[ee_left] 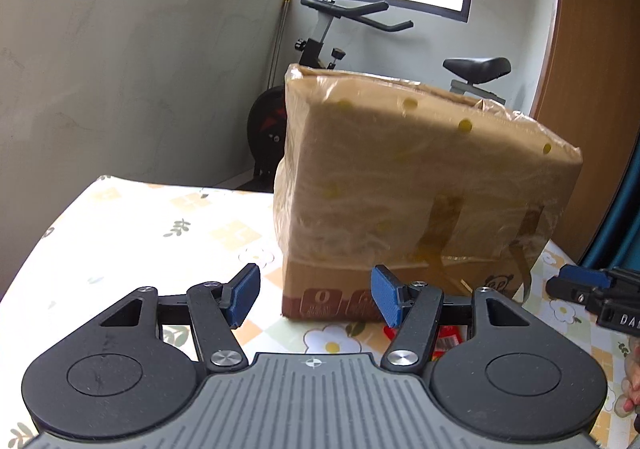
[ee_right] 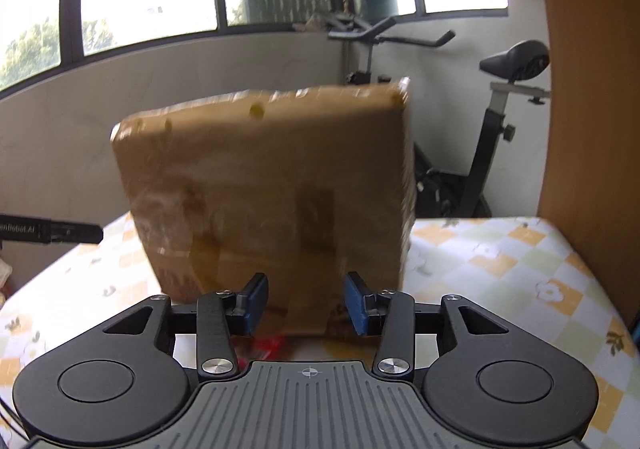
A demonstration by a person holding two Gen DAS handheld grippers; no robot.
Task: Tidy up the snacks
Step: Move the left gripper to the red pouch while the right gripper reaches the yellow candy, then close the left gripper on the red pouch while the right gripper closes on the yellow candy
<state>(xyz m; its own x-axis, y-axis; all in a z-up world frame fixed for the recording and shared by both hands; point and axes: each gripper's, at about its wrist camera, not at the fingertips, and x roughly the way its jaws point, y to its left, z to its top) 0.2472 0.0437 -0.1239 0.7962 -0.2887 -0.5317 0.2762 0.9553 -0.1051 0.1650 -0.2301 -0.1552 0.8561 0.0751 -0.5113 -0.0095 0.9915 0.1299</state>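
Observation:
A tall cardboard box [ee_left: 400, 177] wrapped in clear tape stands on the flowered tablecloth [ee_left: 140, 233]. My left gripper [ee_left: 316, 285] is open just short of the box's near corner, with nothing between its blue pads. A red snack packet [ee_left: 444, 343] lies on the cloth under its right finger. In the right wrist view the box [ee_right: 272, 177] is blurred and fills the middle. My right gripper [ee_right: 306, 289] is open close to the box's lower front, and the red packet [ee_right: 268, 347] lies just below its fingers. Each gripper shows at the edge of the other's view.
An exercise bike [ee_left: 320, 49] stands behind the table by the wall and windows. A wooden panel [ee_right: 592, 89] rises along the table's right side. The tablecloth [ee_right: 500, 269] lies bare to the right of the box.

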